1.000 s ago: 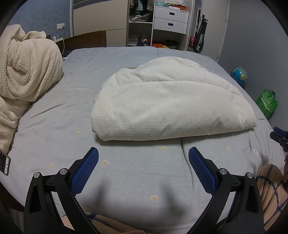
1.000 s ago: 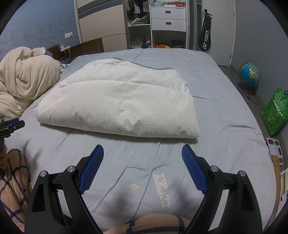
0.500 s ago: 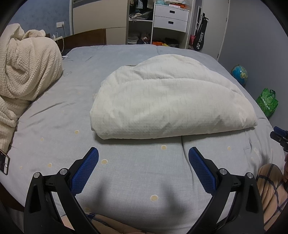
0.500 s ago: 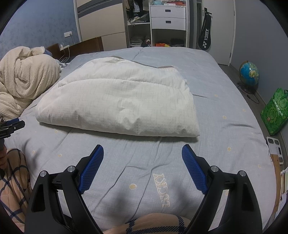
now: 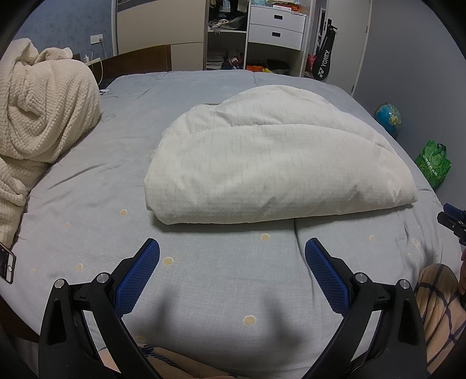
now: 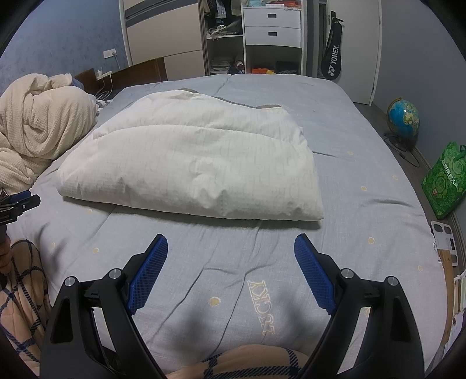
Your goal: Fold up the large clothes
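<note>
A white padded cloth (image 5: 271, 157) lies folded in a thick bundle on the grey bed (image 5: 204, 280); it also shows in the right wrist view (image 6: 198, 163). My left gripper (image 5: 232, 247) is open and empty, hovering above the bed sheet a short way in front of the bundle's near edge. My right gripper (image 6: 231, 243) is open and empty, also just short of the near edge, toward the bundle's right part. The right gripper's tip (image 5: 453, 217) shows at the right edge of the left wrist view; the left gripper's tip (image 6: 17, 202) shows at the left of the right wrist view.
A cream knitted blanket (image 5: 38, 122) is heaped at the bed's left. A phone (image 5: 6, 266) lies at the left bed edge. A globe (image 6: 403, 119) and a green bag (image 6: 444, 180) stand on the floor at right. A wardrobe and drawers (image 6: 271, 26) stand behind.
Both grippers have edged slightly forward toward the folded bundle; the view has tilted down a little. Both stay open and empty.
</note>
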